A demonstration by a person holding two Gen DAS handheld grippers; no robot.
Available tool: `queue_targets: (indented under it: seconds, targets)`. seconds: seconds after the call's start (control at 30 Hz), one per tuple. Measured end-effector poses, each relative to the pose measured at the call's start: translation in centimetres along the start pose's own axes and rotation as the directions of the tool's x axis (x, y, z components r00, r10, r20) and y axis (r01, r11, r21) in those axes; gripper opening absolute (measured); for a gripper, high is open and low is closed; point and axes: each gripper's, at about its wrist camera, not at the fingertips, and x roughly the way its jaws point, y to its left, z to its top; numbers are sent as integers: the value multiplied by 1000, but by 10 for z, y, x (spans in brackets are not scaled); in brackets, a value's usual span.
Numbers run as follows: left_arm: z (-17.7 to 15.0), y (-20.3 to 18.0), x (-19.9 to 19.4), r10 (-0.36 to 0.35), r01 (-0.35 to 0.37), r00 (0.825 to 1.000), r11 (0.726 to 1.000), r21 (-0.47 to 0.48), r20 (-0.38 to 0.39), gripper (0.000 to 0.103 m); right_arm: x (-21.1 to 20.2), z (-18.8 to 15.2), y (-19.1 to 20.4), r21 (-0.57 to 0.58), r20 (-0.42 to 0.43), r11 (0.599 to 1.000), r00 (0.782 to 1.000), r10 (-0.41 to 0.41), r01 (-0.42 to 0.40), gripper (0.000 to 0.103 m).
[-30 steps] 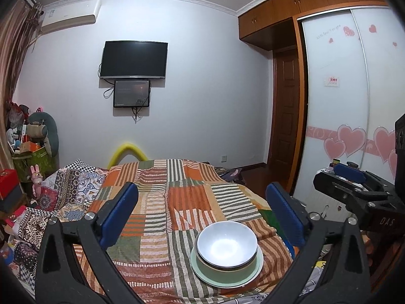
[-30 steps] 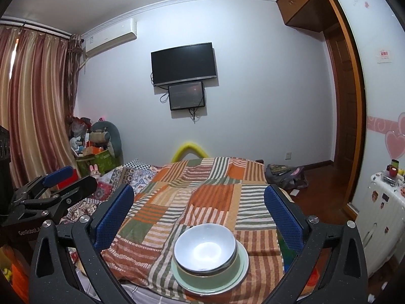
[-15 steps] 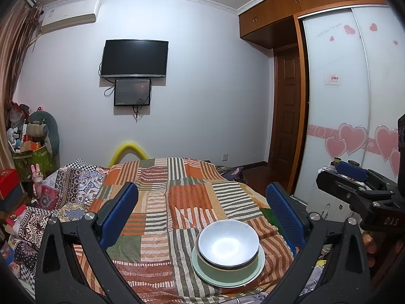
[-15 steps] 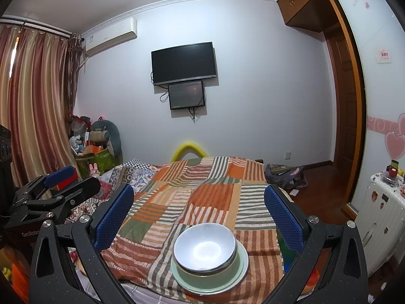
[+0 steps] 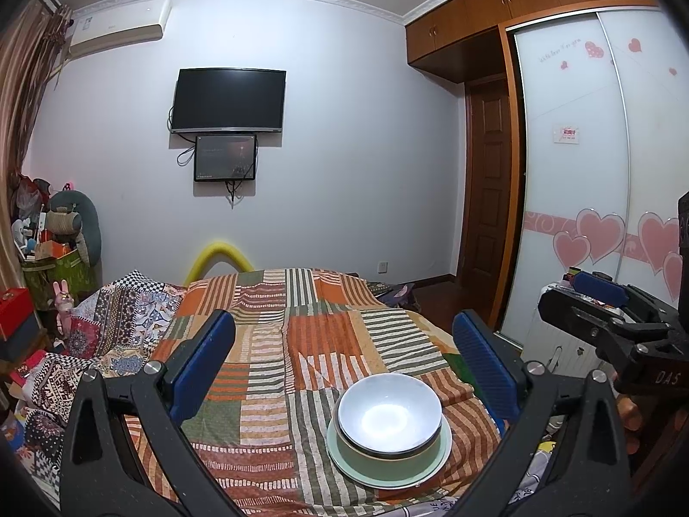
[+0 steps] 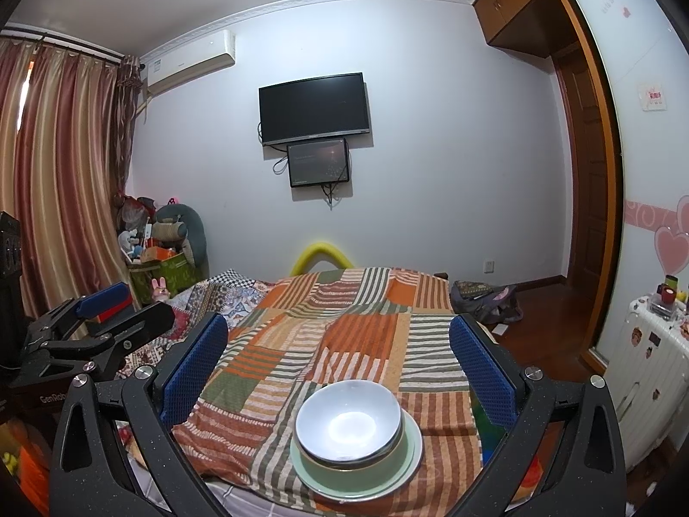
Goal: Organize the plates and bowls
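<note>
A pale grey bowl [image 5: 389,413] sits nested in a green bowl on a light green plate [image 5: 357,467], near the front edge of a striped patchwork cloth [image 5: 301,344]. The stack also shows in the right wrist view: bowl [image 6: 349,422], plate [image 6: 411,459]. My left gripper [image 5: 342,368] is open and empty, held above and behind the stack. My right gripper [image 6: 338,368] is open and empty, likewise above the stack. Each gripper shows at the edge of the other's view.
The cloth covers a bed-like surface [image 6: 357,323] with patterned bedding [image 5: 112,327] at left. A white suitcase [image 6: 646,370] stands at right by a sliding wardrobe [image 5: 603,198]. Boxes and toys [image 6: 159,258] are piled at the left wall.
Both views have tilted up very slightly. The bowl stack has not moved and both grippers stay open.
</note>
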Motion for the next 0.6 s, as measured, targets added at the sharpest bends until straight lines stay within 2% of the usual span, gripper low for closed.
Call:
queue_targets:
  seconds: [0.6]
  targets:
    - [-2, -1, 0, -3, 3, 1000, 1000, 5, 2, 103, -1, 2, 0, 1, 6, 1000, 1000, 4, -4, 103]
